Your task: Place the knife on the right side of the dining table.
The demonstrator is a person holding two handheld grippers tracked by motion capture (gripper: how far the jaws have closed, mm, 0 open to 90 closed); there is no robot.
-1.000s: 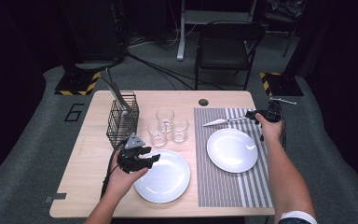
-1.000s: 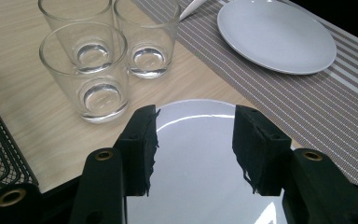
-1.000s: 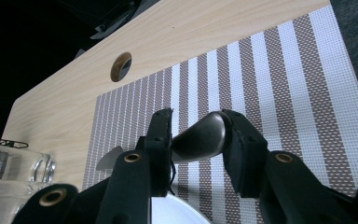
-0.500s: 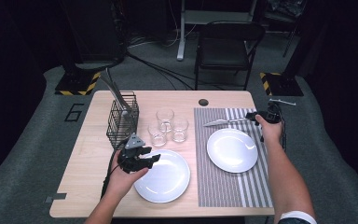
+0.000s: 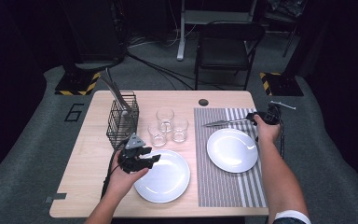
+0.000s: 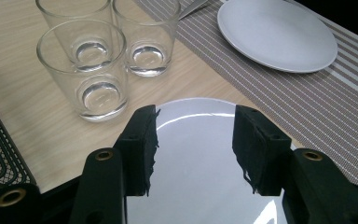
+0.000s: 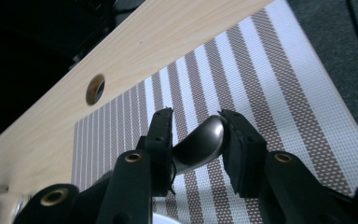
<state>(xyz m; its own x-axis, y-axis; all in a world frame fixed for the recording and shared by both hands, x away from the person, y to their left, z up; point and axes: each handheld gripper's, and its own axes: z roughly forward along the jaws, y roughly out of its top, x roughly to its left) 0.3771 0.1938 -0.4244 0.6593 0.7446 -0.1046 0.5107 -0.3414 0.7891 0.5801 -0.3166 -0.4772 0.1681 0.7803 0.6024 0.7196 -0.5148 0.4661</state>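
My right gripper (image 5: 255, 118) (image 7: 195, 128) is over the far right part of the striped placemat (image 5: 223, 186). A silver knife (image 5: 223, 122) sticks out of it to the left, blade over the mat. Its rounded handle end (image 7: 200, 142) sits between the pads, which touch it on both sides; the jaws have just been closing on it. A white plate (image 5: 233, 150) lies on the mat just in front of the knife. My left gripper (image 5: 150, 161) (image 6: 195, 135) stands open over the left rim of a second white plate (image 5: 165, 179) (image 6: 191, 186), with nothing between its fingers.
Three empty glasses (image 5: 168, 127) (image 6: 98, 60) stand close together behind the near plate. A black wire cutlery basket (image 5: 122, 122) with several utensils is at the left back. A round hole (image 5: 203, 102) (image 7: 95, 88) marks the table's far edge. A chair (image 5: 228, 46) stands beyond the table.
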